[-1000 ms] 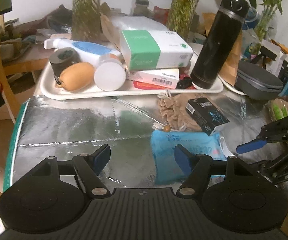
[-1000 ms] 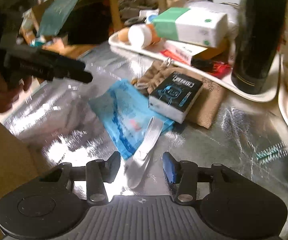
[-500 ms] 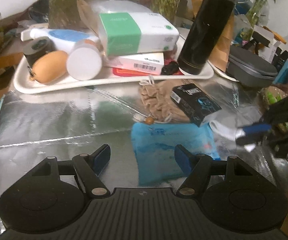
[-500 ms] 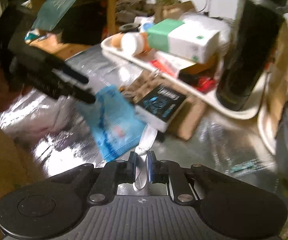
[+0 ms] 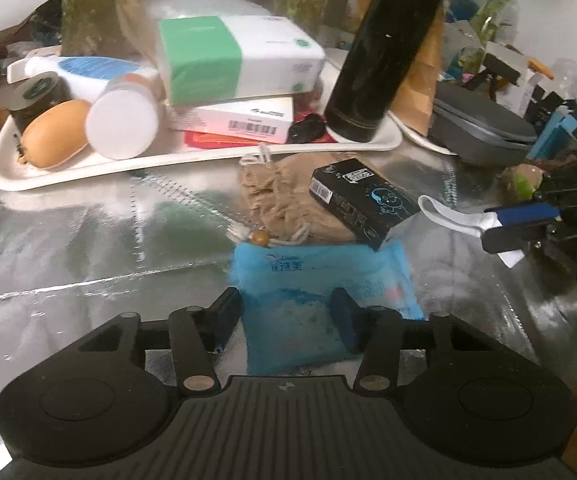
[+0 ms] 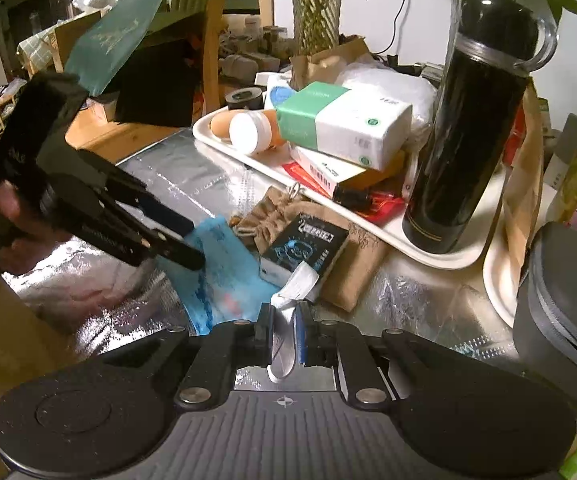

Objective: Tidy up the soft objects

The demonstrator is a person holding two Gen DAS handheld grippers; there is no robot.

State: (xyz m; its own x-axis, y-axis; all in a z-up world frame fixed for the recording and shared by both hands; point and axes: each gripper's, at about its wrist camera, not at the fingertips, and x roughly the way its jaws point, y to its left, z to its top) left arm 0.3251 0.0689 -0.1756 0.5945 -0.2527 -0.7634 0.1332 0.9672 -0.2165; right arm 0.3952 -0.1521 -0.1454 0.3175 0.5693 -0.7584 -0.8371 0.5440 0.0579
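The right gripper (image 6: 286, 334) has its jaws clamped on one white strap (image 6: 288, 336). The left gripper (image 5: 286, 318) has jaws wide, straddling one blue packet (image 5: 320, 292) on the foil tabletop (image 5: 88, 248). Just beyond them lie one tan drawstring pouch (image 5: 276, 200) and one black box (image 5: 362, 200).

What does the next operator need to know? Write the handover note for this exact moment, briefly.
Right gripper: shut on the white strip, which runs from under the black box's corner.
Left gripper: open, its fingers either side of the blue packet; not yet closed.
The blue packet lies flat on the silver mat, its far edge against the tan drawstring pouch. The black box rests on that pouch. The white tray behind is crowded.
Done: strip gripped.
Left: probably close the left gripper on the packet, free the strip, then put the soft things away.
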